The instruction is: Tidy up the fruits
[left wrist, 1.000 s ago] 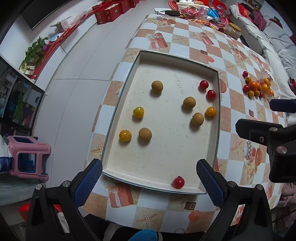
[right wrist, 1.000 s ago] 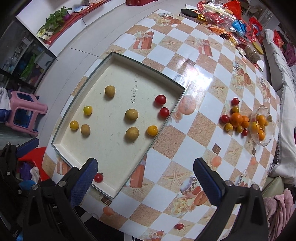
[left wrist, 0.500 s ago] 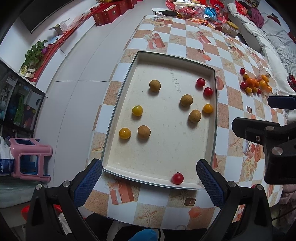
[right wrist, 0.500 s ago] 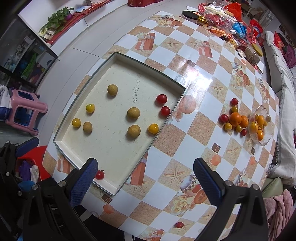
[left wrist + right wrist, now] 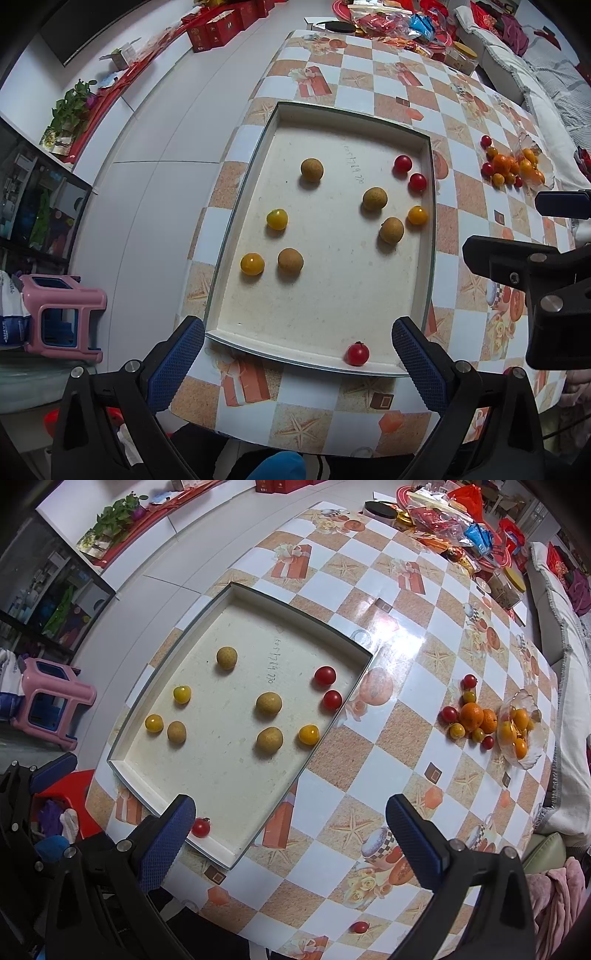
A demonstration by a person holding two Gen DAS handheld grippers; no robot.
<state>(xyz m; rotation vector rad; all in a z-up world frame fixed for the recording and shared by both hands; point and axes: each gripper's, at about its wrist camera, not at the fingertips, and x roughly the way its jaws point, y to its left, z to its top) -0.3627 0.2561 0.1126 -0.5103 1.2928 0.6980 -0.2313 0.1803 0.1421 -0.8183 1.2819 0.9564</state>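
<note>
Nearest, the left gripper (image 5: 297,360) hovers above the near rim of the shallow cream rectangular tray (image 5: 427,236), its blue-padded fingers (image 5: 175,363) spread wide and released, empty. The right gripper (image 5: 290,836) hangs likewise over the checked-cloth desk (image 5: 373,775), fingers (image 5: 415,840) parted and empty.

Only the right wrist view shows a stray red cherry tomato (image 5: 359,927) at the desk's near edge, at 6 o'clock.

In the tray, one red cherry tomato (image 5: 357,353) sits against the near rim; farther in lie four brown round longans (image 5: 290,260), three yellow cherry tomatoes (image 5: 252,263), and two red ones (image 5: 402,163) at the far right corner.

Farther, at 2 o'clock, a clear glass bowl (image 5: 529,760) holds small oranges (image 5: 521,718), with a loose fruit pile (image 5: 471,716) just beside it.
</note>
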